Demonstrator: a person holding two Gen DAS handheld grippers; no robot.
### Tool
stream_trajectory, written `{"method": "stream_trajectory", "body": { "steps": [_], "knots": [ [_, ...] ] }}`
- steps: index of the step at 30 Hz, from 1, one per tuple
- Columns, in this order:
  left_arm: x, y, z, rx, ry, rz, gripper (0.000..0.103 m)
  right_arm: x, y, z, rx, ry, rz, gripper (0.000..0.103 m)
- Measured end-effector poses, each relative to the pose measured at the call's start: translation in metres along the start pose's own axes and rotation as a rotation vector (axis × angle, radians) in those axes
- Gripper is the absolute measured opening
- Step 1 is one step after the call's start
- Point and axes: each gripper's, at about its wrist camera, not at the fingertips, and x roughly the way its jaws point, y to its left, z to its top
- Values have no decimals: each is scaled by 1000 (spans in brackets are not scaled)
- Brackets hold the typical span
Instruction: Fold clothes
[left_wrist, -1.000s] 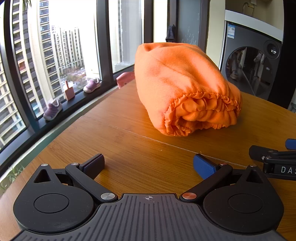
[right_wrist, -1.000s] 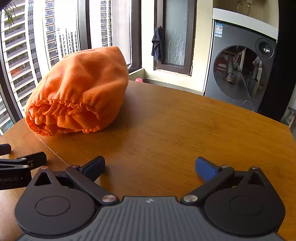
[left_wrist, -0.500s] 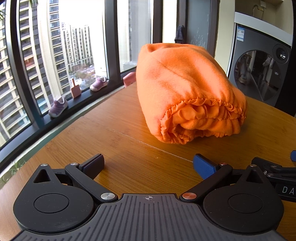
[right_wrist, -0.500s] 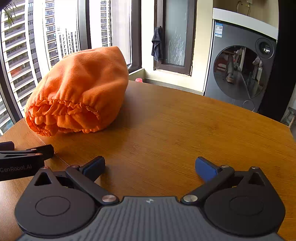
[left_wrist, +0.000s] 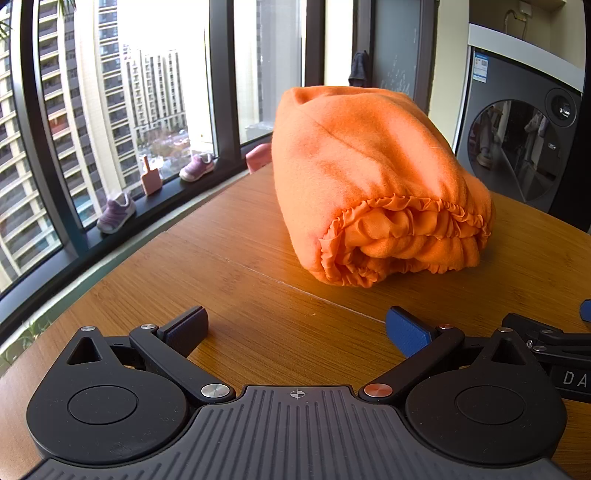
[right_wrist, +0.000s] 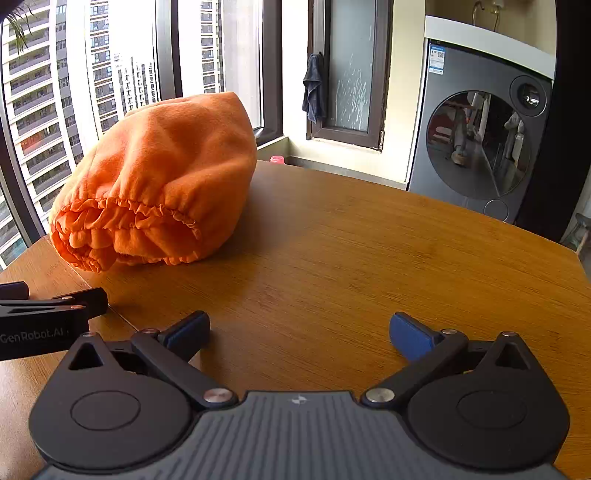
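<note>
An orange fleece garment (left_wrist: 373, 177) lies folded into a thick bundle on the wooden table (left_wrist: 258, 291), its gathered elastic edge facing me. It also shows in the right wrist view (right_wrist: 162, 177), at the far left of the table (right_wrist: 369, 266). My left gripper (left_wrist: 295, 328) is open and empty, low over the table, a short way in front of the bundle. My right gripper (right_wrist: 299, 332) is open and empty, to the right of the bundle. Each gripper shows at the edge of the other's view: the right one (left_wrist: 550, 339), the left one (right_wrist: 48, 314).
Tall windows with a dark sill run along the left, with small shoes (left_wrist: 118, 210) and a pink scoop (left_wrist: 149, 181) on it. A grey front-loading washer (right_wrist: 484, 133) stands behind the table's far right edge. A dark cloth (right_wrist: 314, 92) hangs on a window frame.
My left gripper has moved forward and to the right, closer to the bundle. It reaches further into the right wrist view. The right gripper and the garment have not moved.
</note>
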Motion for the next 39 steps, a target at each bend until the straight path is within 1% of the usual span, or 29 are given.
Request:
{"method": "stream_trajectory", "body": {
  "steps": [32, 39],
  "knots": [
    [-2, -3, -2, -3, 0, 2, 103, -2, -4, -2, 1, 0, 2, 103],
    [-5, -6, -4, -3, -1, 3, 103, 0, 1, 2, -2, 1, -1, 103]
  ]
}}
